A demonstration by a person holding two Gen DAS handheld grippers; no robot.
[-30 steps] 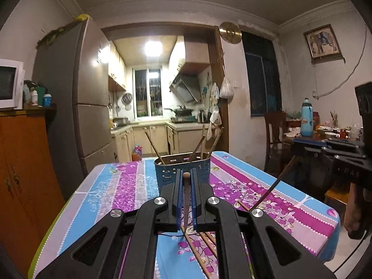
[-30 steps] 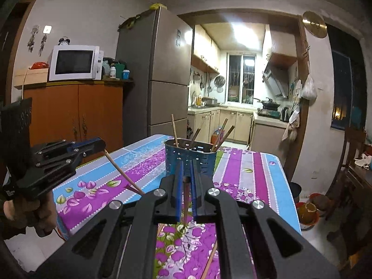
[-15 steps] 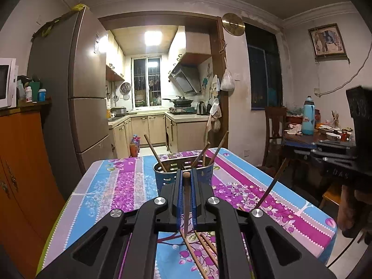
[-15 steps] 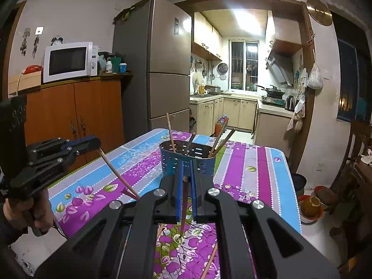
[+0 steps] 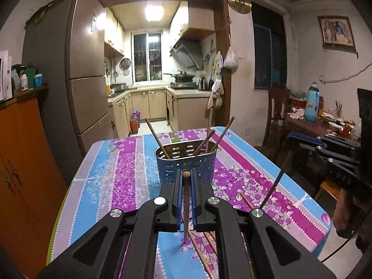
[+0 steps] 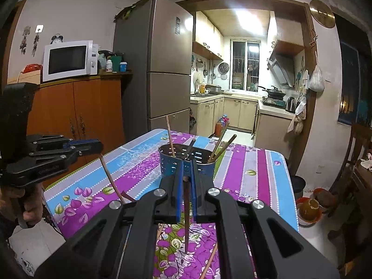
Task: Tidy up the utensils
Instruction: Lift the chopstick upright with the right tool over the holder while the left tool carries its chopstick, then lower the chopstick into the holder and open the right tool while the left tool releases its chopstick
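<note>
- The left tongs (image 5: pixel 186 179) are clamped on a thin round wooden chopstick (image 5: pixel 186 200), low at centre frame; the right tongs (image 6: pixel 186 181) pinch a darker chopstick (image 6: pixel 186 211) the same way
- Since a second ago both sticks have come up off the table (image 5: pixel 111 181), so the next step is likely a drop into the holder
- The perforated blue metal holder (image 5: pixel 186 160), mid-frame, already has several sticks leaning in it
- Loose chopsticks (image 5: pixel 200 251) remain on the glossy floral cloth, bottom centre
</note>
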